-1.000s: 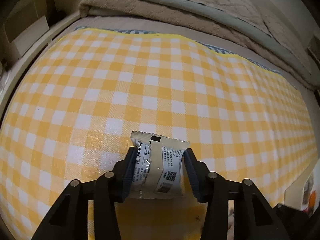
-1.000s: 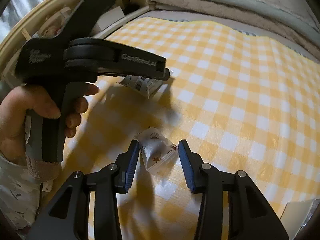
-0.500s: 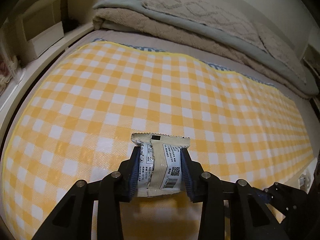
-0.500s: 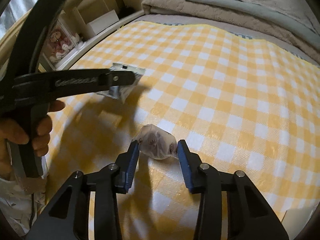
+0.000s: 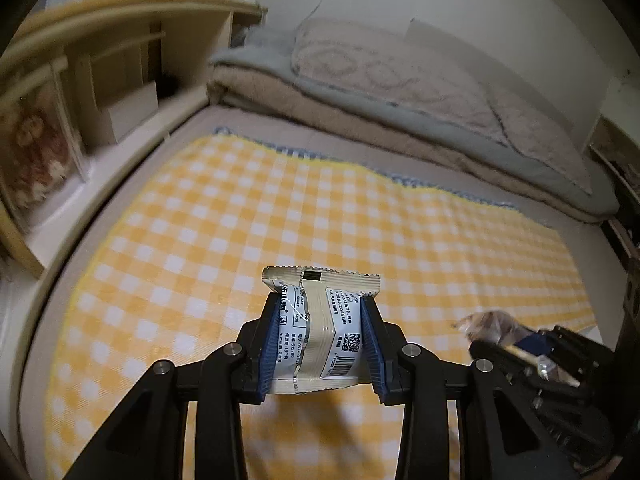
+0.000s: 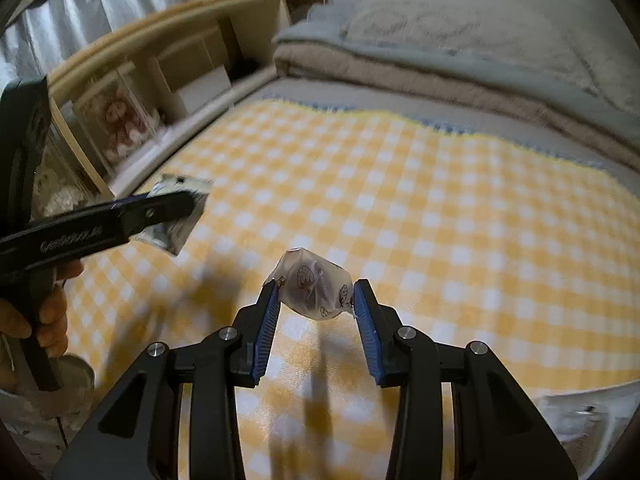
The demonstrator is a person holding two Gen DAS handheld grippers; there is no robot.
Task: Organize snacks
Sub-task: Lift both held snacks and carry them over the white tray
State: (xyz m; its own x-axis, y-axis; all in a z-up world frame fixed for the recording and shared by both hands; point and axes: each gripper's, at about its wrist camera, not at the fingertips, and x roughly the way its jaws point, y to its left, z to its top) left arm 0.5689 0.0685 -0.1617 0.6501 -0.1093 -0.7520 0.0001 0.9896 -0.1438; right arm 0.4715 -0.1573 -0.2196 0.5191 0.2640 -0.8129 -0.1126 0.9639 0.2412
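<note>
A beige and white snack packet point(image 5: 320, 332) with a barcode is pinched between the blue pads of my left gripper point(image 5: 320, 304), which is shut on it and holds it well above the yellow checked cloth point(image 5: 280, 208). The right wrist view shows that gripper point(image 6: 176, 204) from the side at the left, with the packet point(image 6: 176, 232) in its tips and a hand point(image 6: 48, 320) on its handle. My right gripper point(image 6: 315, 286) is shut on a small clear-wrapped brown snack point(image 6: 312, 280), held off the cloth point(image 6: 440, 220). The right gripper point(image 5: 520, 340) also shows at the left view's lower right.
A wooden headboard shelf point(image 6: 192, 60) with boxes and a framed picture runs along the left side. Folded blankets and a pillow point(image 5: 400, 92) lie at the cloth's far end. A pale container point(image 6: 580, 412) sits at the lower right edge.
Both grippers have risen from the cloth with their snacks. The left closed tighter on the packet and lifted it. The right closed on the wrapped snack and raised it.
</note>
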